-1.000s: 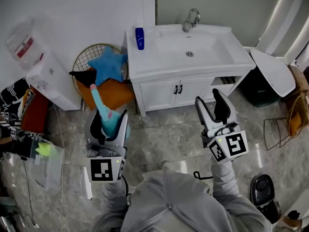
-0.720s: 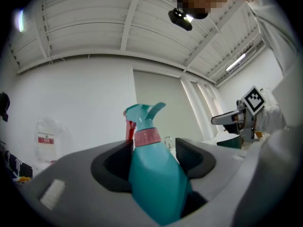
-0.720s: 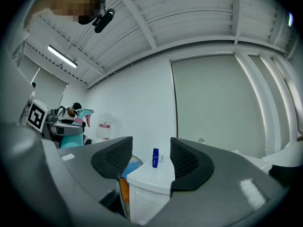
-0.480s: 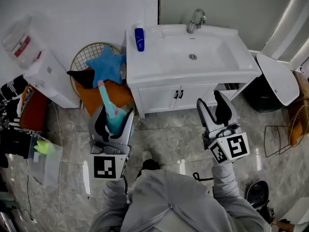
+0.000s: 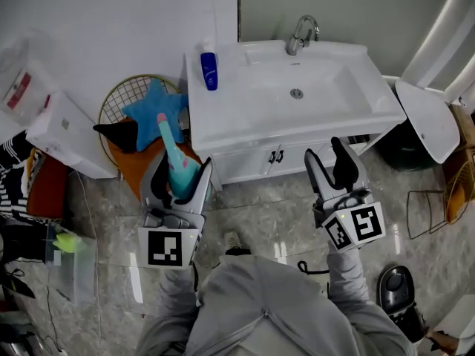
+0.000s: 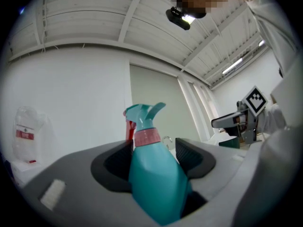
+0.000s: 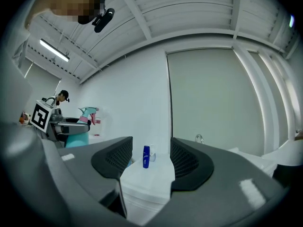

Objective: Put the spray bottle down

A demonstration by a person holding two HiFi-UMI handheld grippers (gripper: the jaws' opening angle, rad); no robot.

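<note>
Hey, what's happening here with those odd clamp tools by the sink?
A person stands facing a white washbasin cabinet, a two-jaw gripper in each hand. The left gripper is clamped on a teal plastic spray bottle with a pink collar, held in the air, nozzle up, not yet set down. The right gripper is open and empty. A small blue bottle stands on the basin's back-left corner.

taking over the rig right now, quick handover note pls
Left gripper: shut on the teal spray bottle, held in the air short of the white vanity.
Right gripper: open, empty, raised in front of the vanity doors.
Done: bottle is in hand.
Left: set it down, perhaps on the vanity top near the blue bottle, then open the jaws.
</note>
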